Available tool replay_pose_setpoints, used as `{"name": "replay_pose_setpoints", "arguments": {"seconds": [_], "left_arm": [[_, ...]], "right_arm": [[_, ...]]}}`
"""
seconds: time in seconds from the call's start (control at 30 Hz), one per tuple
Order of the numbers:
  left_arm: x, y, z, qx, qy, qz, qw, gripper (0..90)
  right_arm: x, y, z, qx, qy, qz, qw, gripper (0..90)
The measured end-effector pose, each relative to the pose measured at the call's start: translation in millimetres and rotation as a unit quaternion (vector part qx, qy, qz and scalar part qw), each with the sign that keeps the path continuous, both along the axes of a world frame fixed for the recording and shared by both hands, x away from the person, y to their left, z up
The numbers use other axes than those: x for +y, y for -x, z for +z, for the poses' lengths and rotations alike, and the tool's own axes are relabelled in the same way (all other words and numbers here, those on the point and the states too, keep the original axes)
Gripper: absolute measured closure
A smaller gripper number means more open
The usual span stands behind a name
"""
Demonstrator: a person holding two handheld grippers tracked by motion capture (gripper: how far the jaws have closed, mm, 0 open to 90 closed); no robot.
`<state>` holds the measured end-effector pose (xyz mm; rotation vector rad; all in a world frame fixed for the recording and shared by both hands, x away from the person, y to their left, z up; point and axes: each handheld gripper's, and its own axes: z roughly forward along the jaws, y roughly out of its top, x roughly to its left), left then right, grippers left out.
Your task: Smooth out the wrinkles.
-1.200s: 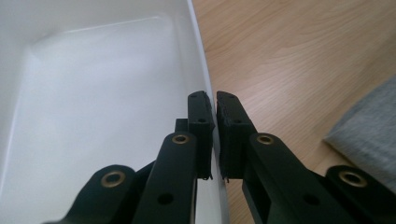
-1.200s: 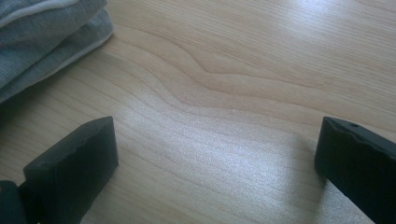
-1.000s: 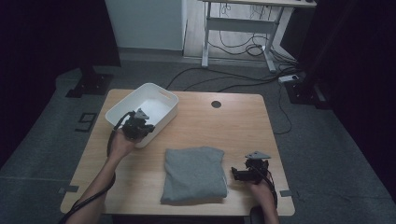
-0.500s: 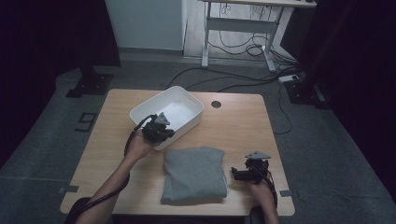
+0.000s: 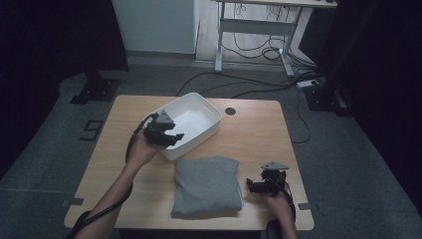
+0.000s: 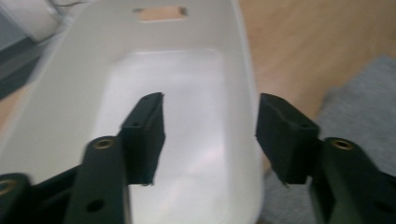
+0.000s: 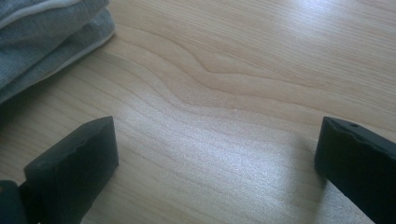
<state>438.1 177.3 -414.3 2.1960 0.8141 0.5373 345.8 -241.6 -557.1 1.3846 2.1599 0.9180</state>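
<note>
A white plastic bin (image 5: 195, 143) sits tilted on the wooden table (image 5: 259, 134), left of centre. My left gripper (image 5: 171, 137) hovers over the bin's near corner. Its jaws have just been opening and stand apart, with nothing pinched between them. In the left gripper view, my left gripper (image 6: 210, 100) looks down into the empty bin (image 6: 177, 74), whose right rim runs close by the right pad. A folded grey cloth (image 5: 206, 184) lies at the front middle. My right gripper (image 5: 254, 185) rests open on the table beside the cloth's right edge, and its view shows bare wood (image 7: 233, 70) between the pads.
The grey cloth (image 6: 364, 102) lies just right of the bin, and its folded edge (image 7: 42, 37) is at the upper left in the right gripper view. A round cable hole (image 5: 230, 111) sits at the table's back. Floor cables and a desk frame stand behind.
The bin slid right toward the table's middle with my left gripper shut on its rim. That gripper has now let go, opened and lifted. The right gripper stayed put.
</note>
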Motion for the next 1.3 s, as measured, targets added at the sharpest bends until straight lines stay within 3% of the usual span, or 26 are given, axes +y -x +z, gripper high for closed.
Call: {"name": "replay_pose_setpoints", "arguments": {"seconds": [0.07, 0.13, 0.23, 0.33, 0.4, 0.47, 0.73, 0.97, 1.17, 1.3], "left_arm": [[13.1, 2.5, 3.0, -0.010, 0.000, 0.028, 0.9996, 34.4], [26.0, 2.4, 0.3, 0.003, 0.004, 0.056, 0.9984, 27.8], [41.6, 1.4, -11.3, 0.017, 0.015, 0.096, 0.9951, 20.3], [53.1, 2.2, -25.1, 0.029, 0.039, 0.124, 0.9911, 21.1], [56.6, 2.2, -35.0, 0.039, 0.056, 0.134, 0.9886, 21.9], [56.9, 0.7, -44.0, 0.048, 0.054, 0.146, 0.9867, 20.5], [51.9, -6.5, -54.3, 0.066, 0.060, 0.175, 0.9805, 21.6], [48.8, -11.4, -53.7, 0.055, 0.041, 0.183, 0.9806, 27.1], [40.6, -26.0, -51.1, 0.033, 0.001, 0.167, 0.9854, 44.2], [34.4, -35.4, -51.1, 0.032, -0.007, 0.159, 0.9868, 49.8]], "right_arm": [[0.0, 0.0, 0.0, 0.000, 0.000, 0.000, 1.0000, 0.0], [0.0, 0.0, 0.0, 0.000, 0.000, 0.000, 1.0000, 0.0], [0.1, 0.1, 0.0, 0.000, 0.000, 0.000, 1.0000, 0.0], [0.1, 0.1, 0.0, 0.000, 0.000, -0.001, 1.0000, 0.0], [0.0, 0.1, 0.2, 0.001, 0.001, 0.000, 1.0000, 0.0], [0.1, 0.2, 0.2, 0.001, 0.000, -0.001, 1.0000, 0.0], [0.4, 0.5, 0.2, 0.002, 0.000, -0.001, 1.0000, 0.0], [0.4, 0.5, 0.2, 0.002, 0.000, -0.001, 1.0000, 0.0], [0.3, 0.5, 0.0, 0.001, 0.000, 0.000, 1.0000, 0.0], [0.4, 0.5, 0.0, 0.001, 0.000, -0.001, 1.0000, 0.0]]}}
